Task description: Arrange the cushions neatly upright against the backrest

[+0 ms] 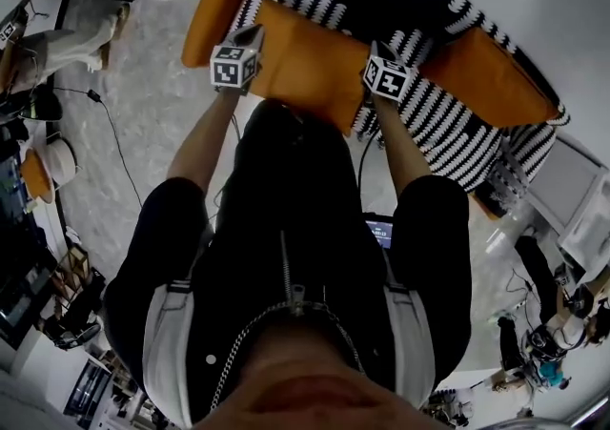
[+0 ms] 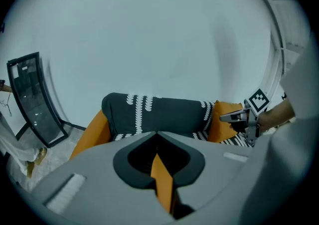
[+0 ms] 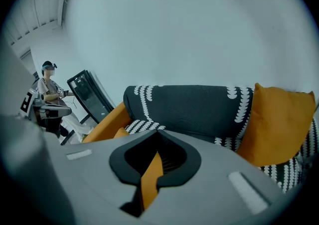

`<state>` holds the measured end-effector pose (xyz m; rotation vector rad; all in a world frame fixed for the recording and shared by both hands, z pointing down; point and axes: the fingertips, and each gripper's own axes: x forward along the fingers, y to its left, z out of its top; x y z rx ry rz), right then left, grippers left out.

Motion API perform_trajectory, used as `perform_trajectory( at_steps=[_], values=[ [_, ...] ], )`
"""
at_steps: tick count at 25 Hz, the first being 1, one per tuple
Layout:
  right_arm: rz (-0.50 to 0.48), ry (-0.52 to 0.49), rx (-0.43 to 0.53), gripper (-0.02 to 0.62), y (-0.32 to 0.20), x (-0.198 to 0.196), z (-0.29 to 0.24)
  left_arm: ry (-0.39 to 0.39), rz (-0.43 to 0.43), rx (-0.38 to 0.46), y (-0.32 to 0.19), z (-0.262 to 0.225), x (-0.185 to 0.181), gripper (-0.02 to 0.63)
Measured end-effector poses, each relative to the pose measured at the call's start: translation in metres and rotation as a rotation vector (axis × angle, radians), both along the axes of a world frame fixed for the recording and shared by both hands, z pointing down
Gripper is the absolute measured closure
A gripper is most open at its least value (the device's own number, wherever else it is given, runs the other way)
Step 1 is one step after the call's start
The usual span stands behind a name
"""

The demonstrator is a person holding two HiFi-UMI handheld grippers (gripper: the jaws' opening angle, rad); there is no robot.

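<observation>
desk: cushion status, left side first?

me: my left gripper (image 2: pixel 158 139) has its jaws clamped tight on a fold of the orange cushion (image 1: pixel 307 68). a thin orange strip (image 2: pixel 162 179) runs back between them.

desk: and the right?

me: same there. my right gripper (image 3: pixel 157 141) is closed hard on that cushion's other edge, with a strip of orange fabric (image 3: pixel 149 176) nipped between the jaws. from the head view the cushion hangs between the two grippers, out in front of me over the sofa seat.

desk: what's past the jaws?

me: beyond both pairs is the sofa's dark backrest (image 3: pixel 189 107) with its white pattern. a second orange cushion (image 3: pixel 278 124) sits beyond and to the right of the right jaws, leaning upright against that backrest. an orange armrest (image 2: pixel 89 134) lies beyond and left of the left jaws.
</observation>
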<state>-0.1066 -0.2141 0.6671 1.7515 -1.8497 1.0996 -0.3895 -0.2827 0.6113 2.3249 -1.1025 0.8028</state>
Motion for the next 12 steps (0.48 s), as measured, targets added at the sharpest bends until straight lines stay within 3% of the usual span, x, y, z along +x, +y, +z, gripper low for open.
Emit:
perform_trajectory(
  at_steps=[5,12],
  values=[
    [0.071,0.013,-0.051,0.592,0.010,0.012,0.021,-0.038,0.023,-0.050,-0.027,0.037,-0.017,0.595],
    [0.209,0.030,-0.089,0.592,0.005,0.045,0.058,-0.043,-0.027,-0.091,-0.082,0.090,-0.042,0.595]
  ],
)
